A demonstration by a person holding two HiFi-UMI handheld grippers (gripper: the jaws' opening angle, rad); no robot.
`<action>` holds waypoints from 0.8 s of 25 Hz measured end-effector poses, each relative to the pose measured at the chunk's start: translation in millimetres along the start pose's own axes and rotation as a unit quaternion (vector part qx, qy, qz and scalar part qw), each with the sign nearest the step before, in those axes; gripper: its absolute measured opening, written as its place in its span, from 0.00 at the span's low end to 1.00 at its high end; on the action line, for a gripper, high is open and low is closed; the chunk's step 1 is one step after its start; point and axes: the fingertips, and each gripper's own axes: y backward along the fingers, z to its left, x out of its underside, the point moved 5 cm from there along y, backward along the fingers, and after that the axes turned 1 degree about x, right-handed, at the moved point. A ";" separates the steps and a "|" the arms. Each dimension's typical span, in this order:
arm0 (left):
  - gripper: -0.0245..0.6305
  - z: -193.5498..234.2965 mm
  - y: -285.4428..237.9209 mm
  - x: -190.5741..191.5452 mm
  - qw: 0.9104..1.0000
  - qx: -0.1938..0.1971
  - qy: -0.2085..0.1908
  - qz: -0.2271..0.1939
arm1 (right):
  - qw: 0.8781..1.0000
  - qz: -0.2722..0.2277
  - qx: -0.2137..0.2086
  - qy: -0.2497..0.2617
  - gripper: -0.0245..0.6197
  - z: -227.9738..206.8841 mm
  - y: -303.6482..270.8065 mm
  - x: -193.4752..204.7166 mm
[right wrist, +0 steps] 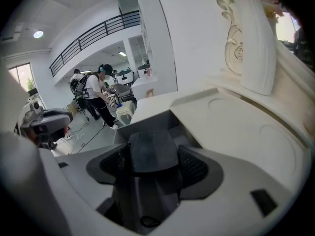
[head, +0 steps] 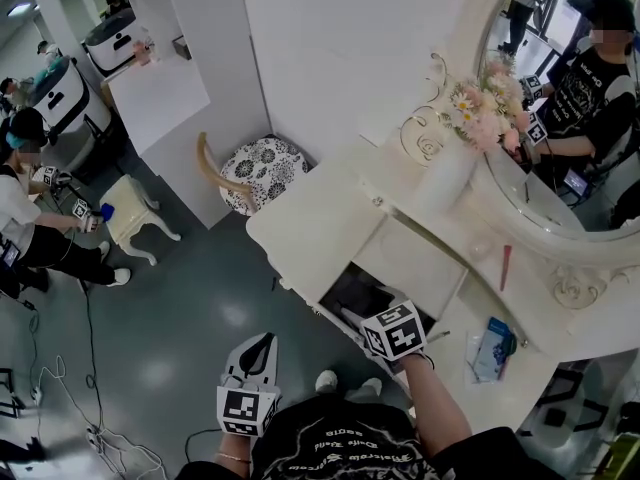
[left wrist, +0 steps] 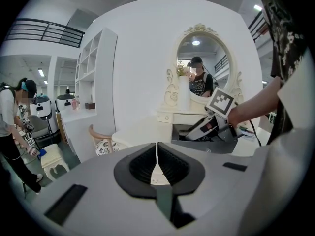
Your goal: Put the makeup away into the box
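Observation:
The white dressing table (head: 310,223) has its drawer (head: 352,286) pulled open, and the inside is dark. My right gripper (head: 358,311) reaches into the drawer, with its marker cube just above the front edge. In the right gripper view the right gripper (right wrist: 152,157) is shut on a dark grey flat case (right wrist: 150,145), held over the drawer beside the tabletop. My left gripper (head: 260,343) hangs low over the floor, left of the drawer. Its jaws (left wrist: 157,162) are shut with nothing between them. From there the drawer (left wrist: 209,144) shows with the right gripper inside.
A red pencil (head: 505,266) and a blue-and-white packet (head: 490,348) lie on the tabletop right of the drawer. A white vase of flowers (head: 445,173) stands before the oval mirror (head: 560,118). A chair with a patterned cushion (head: 262,168) stands left of the table. Other people work at the far left.

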 end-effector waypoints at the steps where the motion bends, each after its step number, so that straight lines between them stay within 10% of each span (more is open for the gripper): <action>1: 0.07 0.0 0.0 -0.6 1.000 0.000 0.000 0.000 | 1.000 0.007 -0.001 0.002 0.55 0.2 -1.4 0.1; 20: 0.07 3.2 2.1 3.7 1.000 0.005 0.003 -0.001 | 0.998 0.057 -0.001 -0.020 0.55 -0.9 -13.4 4.7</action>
